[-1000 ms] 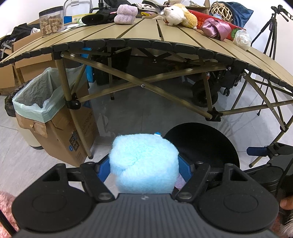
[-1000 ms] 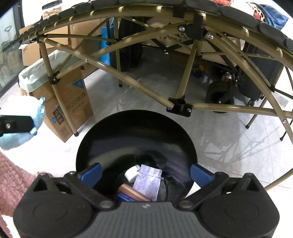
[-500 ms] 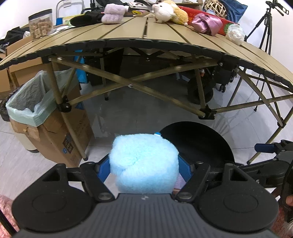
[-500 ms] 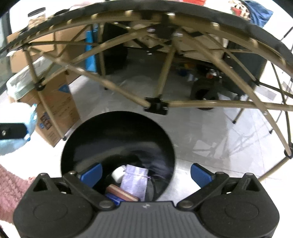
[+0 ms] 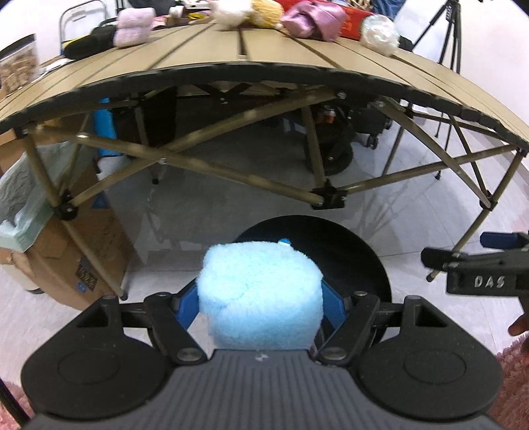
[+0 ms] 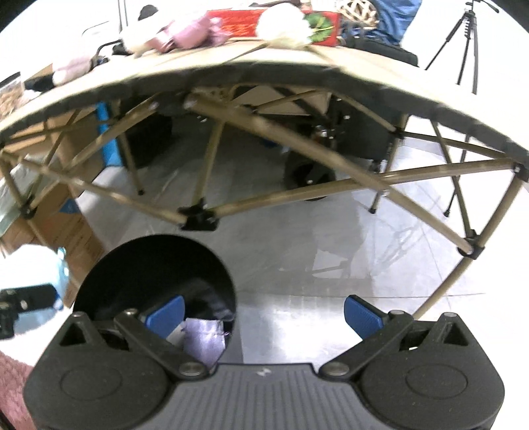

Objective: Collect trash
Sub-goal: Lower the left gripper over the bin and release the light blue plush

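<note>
My left gripper (image 5: 261,297) is shut on a fluffy light-blue bundle (image 5: 261,294), which fills the gap between its blue pads. The bundle hangs just in front of the near rim of a round black bin (image 5: 347,251) on the floor. The right wrist view shows that black bin (image 6: 155,268) at lower left, with a lilac pouch (image 6: 203,340) and other bits inside. My right gripper (image 6: 264,314) is open and holds nothing; its left pad is over the bin, its right pad over bare floor. The blue bundle (image 6: 61,268) shows blurred at the left edge.
A folding slat table (image 5: 264,56) with crossed metal legs stands behind the bin, carrying plush toys, a pink bundle and a red box. A cardboard box lined with a green bag (image 5: 23,205) sits at the left. A tripod (image 5: 453,29) stands at the far right.
Both views have swung right and back from the table. The black bin slid left in the right wrist view. The blue bundle stays gripped, now nearer the bin's rim.
</note>
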